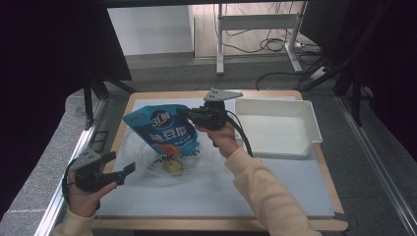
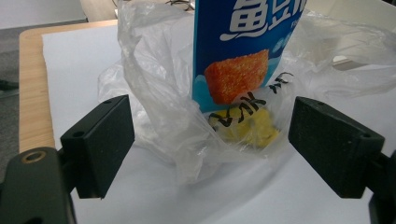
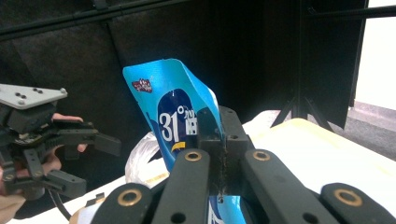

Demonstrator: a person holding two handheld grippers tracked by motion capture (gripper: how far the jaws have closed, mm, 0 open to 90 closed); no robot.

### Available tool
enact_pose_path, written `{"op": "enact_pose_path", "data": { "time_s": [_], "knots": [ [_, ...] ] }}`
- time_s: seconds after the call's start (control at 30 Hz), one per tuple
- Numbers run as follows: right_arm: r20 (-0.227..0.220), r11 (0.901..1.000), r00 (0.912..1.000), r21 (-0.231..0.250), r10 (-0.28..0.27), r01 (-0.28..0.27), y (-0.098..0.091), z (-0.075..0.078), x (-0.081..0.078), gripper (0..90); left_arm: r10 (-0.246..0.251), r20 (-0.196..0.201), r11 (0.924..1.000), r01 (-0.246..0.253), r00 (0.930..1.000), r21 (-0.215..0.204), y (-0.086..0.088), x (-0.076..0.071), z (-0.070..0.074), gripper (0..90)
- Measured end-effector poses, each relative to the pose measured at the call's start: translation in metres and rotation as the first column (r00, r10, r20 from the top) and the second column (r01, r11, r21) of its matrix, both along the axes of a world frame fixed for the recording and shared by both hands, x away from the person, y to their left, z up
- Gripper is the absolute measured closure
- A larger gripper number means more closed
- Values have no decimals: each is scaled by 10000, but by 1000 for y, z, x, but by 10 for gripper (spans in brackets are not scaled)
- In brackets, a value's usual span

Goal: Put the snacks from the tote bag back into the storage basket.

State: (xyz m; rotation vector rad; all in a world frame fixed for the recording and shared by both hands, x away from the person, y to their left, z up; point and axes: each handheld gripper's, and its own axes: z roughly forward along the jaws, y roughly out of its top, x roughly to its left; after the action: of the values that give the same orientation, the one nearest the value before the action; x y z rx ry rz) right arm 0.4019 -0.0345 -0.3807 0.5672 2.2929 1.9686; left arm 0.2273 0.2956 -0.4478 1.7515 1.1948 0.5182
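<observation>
the glossy blue snack pouch [image 1: 164,129] stands tilted, its lower end inside a crinkled clear plastic bag [image 1: 147,164] on the white mat, pinched at its edge by the right gripper [image 1: 189,114]. the left gripper [image 1: 125,169], near the bag, hangs open, matte black jaws apart.

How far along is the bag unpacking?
Done: the white plastic tray holds nothing, so nothing is unpacked. In hand: right tongs grip the blue snack pouch, partly out of the clear plastic bag. Left: a yellow item inside; left tongs open, idle.
</observation>
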Motion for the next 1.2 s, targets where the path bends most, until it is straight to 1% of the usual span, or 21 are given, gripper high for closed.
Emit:
{"op": "enact_pose_path", "data": {
  "time_s": [0.27, 0.37, 0.4, 0.43, 0.5, 0.53, 0.63, 0.7, 0.73, 0.83, 0.97, 1.07, 1.2],
  "knots": [
    [93, 9996, 9999, 254, 89, -91, -1, 8, -4, 895, -13, -57, 10000, 13, 10000, 55, -1, 1, -2, 147],
    [111, 9989, 9999, 463, 116, -121, -3, 14, -6, 895, 22, -45, 10000, -22, 10000, 27, 0, 1, -1, 147],
    [162, 9986, 9998, 509, 133, -141, -4, 18, -8, 896, 20, -51, 10000, -20, 10000, 24, 1, 0, -1, 147],
    [162, 9986, 9998, 509, 133, -141, -4, 18, -8, 896, 14, -51, 10000, -14, 10000, 34, 1, 0, -1, 147],
    [282, 9980, 9995, 618, 143, -160, -6, 23, -10, 896, 20, -42, 10000, -19, 10000, 20, 1, 0, -1, 147],
    [284, 9978, 9995, 641, 136, -154, -7, 26, -11, 895, 20, -38, 10000, -20, 10000, 20, 1, 0, -1, 147],
    [307, 9956, 9994, 916, 169, -196, -11, 33, -11, 896, 18, -39, 10000, -18, 10000, 17, 1, 0, -1, 147],
    [390, 9948, 9991, 991, 178, -216, -14, 36, -12, 896, 16, -47, 10000, -16, 10000, 11, 1, 1, -1, 147],
    [431, 9941, 9989, 1062, 175, -220, -17, 40, -14, 896, 19, -56, 10000, -19, 10000, 15, 1, 1, -1, 147],
    [434, 9928, 9989, 1176, 181, -231, -19, 44, -16, 896, 19, -61, 10000, -18, 10000, 12, 1, 1, -2, 147],
    [591, 9902, 9982, 1382, 111, -192, -26, 53, -18, 895, 26, -70, 10000, -26, 10000, 15, 1, 1, -2, 146],
    [576, 9871, 9983, 1595, 41, -133, -33, 60, -20, 896, 23, -76, 10000, -23, 10000, 16, 1, 1, -2, 147],
    [719, 9831, 9974, 1832, -108, -26, -44, 71, -22, 896, 11, -89, 10000, -11, 10000, 12, 1, 1, -2, 147]
  ]
}}
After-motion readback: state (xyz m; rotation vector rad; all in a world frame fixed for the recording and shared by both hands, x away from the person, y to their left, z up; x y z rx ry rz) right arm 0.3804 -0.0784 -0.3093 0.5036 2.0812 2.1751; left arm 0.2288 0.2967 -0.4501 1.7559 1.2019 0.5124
